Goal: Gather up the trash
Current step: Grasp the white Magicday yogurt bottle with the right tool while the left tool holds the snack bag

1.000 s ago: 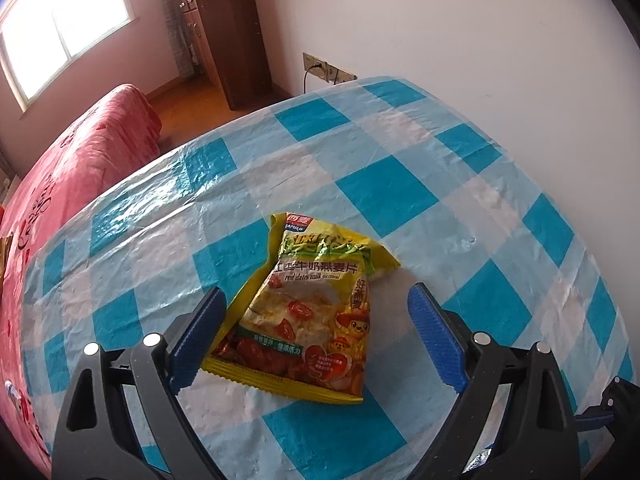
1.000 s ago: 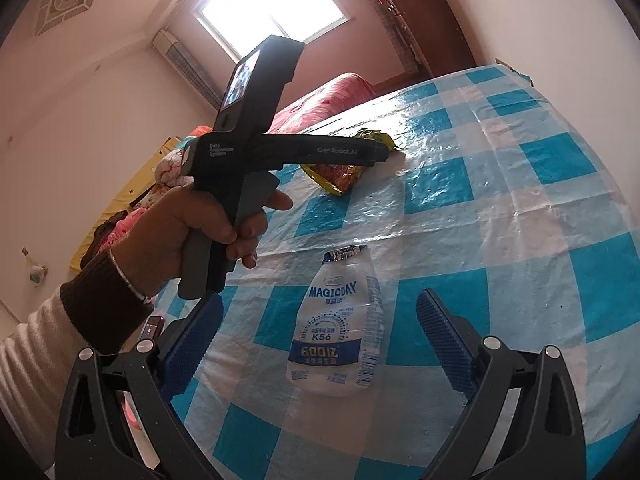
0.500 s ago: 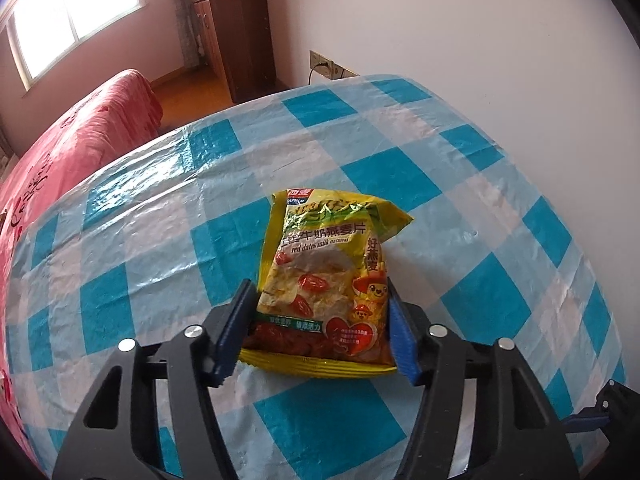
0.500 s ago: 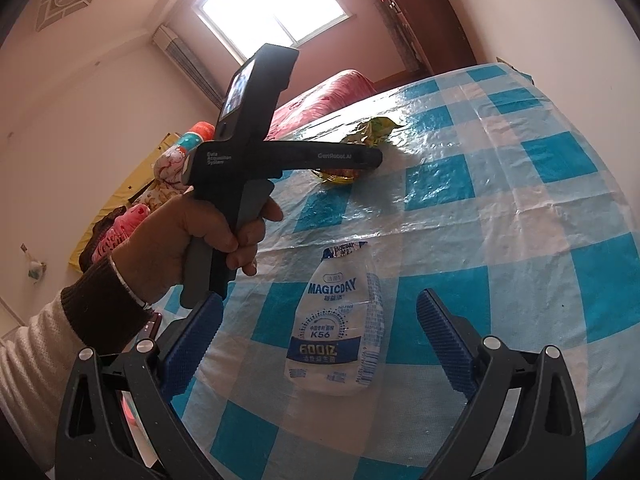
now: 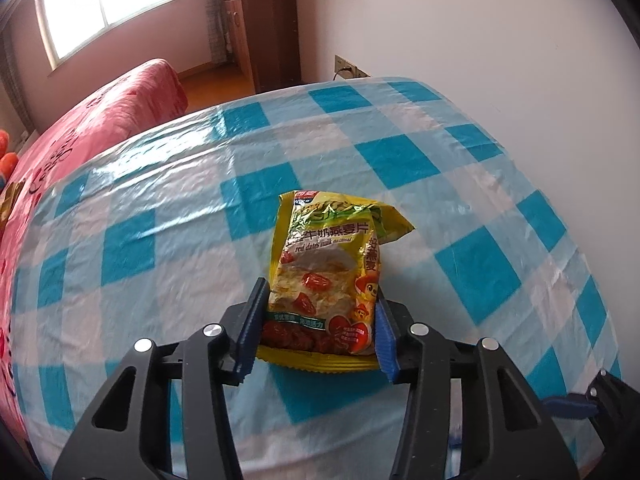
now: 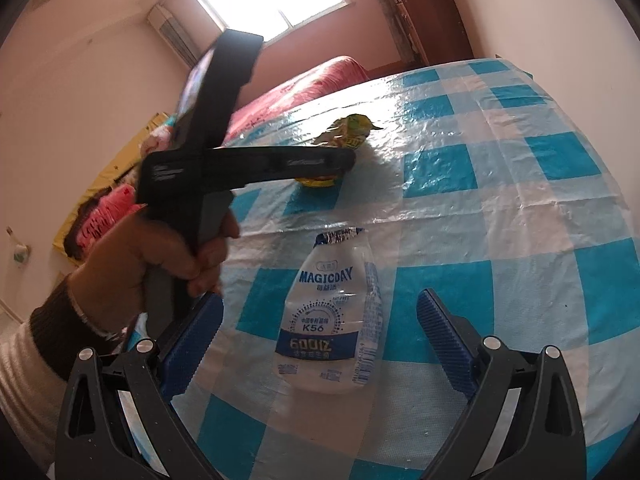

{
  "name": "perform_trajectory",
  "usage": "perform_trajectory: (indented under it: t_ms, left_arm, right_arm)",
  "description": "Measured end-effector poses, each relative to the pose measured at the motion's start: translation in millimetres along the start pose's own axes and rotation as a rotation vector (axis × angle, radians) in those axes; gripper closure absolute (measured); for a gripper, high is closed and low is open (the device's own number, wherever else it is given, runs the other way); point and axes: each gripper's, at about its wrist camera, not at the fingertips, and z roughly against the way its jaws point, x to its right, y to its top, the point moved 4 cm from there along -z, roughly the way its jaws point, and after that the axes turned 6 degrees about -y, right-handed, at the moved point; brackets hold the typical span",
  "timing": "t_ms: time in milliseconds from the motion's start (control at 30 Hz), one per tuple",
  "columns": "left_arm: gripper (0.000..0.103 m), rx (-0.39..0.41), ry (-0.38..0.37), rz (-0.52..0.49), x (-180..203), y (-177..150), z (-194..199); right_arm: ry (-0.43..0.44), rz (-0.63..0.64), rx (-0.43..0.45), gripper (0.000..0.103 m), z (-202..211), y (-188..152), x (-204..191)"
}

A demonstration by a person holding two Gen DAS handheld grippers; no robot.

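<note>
Gripping the yellow snack bag (image 5: 326, 280) low, the left hand-held gripper (image 5: 318, 330) should lift squarely off the desk (image 5: 400, 156); the right hand-held gripper (image 6: 320, 334) gapes beside the white pouch (image 6: 332, 316).

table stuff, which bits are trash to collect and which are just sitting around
Part of the job:
- yellow oatmeal packet, pinched in the left gripper
- white MAGICDAY pouch, lying flat ahead of the open right gripper

Just there:
- checked tablecloth
- red bed
- wooden cabinet
</note>
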Motion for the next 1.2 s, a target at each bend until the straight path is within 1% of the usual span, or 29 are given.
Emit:
perform_trajectory:
  t_ms: [167, 367, 533, 633, 700, 767, 933, 1167, 1200]
  left_arm:
    - [0.057, 0.013, 0.004, 0.023, -7, -19, 16]
    - [0.058, 0.029, 0.012, 0.068, -19, -44, 36]
    - [0.059, 0.034, 0.004, 0.113, -26, -61, 49]
    - [0.059, 0.035, 0.002, 0.129, -29, -69, 55]
    - [0.059, 0.037, 0.002, 0.142, -31, -75, 60]
    - [0.059, 0.039, 0.000, 0.159, -34, -80, 64]
    - [0.059, 0.045, 0.011, 0.179, -39, -92, 73]
    - [0.060, 0.053, 0.041, 0.194, -45, -111, 88]
    - [0.060, 0.054, 0.046, 0.195, -46, -114, 90]
  right_arm:
    - [-0.048, 0.043, -0.009, 0.007, -5, -2, -6]
    - [-0.067, 0.056, -0.012, 0.007, -9, -2, -6]
    - [-0.084, 0.072, -0.017, 0.007, -10, -2, -8]
    - [-0.121, 0.097, -0.023, 0.008, -11, -3, -13]
    - [-0.153, 0.114, -0.026, 0.011, -12, -4, -15]
    - [-0.185, 0.126, -0.026, 0.017, -13, -4, -16]
    - [-0.249, 0.163, -0.031, 0.024, -15, -5, -19]
    - [-0.310, 0.216, -0.035, 0.038, -18, -6, -24]
    - [-0.319, 0.225, -0.036, 0.039, -19, -6, -25]
